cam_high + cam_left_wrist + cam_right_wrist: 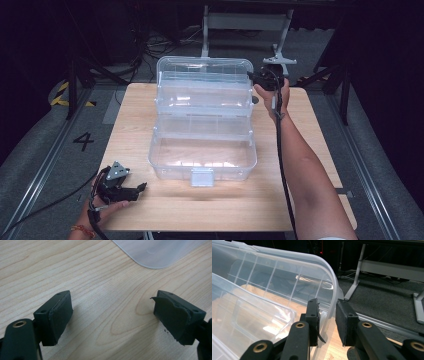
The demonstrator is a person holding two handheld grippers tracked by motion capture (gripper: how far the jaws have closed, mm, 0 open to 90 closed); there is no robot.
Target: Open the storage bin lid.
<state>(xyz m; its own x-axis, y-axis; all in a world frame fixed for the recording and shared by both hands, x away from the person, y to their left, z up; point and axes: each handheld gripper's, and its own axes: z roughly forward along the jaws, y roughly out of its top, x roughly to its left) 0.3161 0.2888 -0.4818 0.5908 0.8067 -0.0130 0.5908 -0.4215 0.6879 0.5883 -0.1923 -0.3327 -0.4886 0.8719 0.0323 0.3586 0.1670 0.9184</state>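
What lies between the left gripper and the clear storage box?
Bare wooden table. In the high view and the left gripper view, nothing sits between the left gripper and the clear storage box.

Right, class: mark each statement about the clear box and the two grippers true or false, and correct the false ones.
1. The clear box stands open on the wooden table. True.
2. The left gripper grips the latch at the box's front. False: it rests on the table to the front left of the box, apart from it, with its jaws wide and nothing between them.
3. The rim of the lid runs between the jaws of the right gripper. True.
4. The box's trays are packed with tools. False: they look empty.
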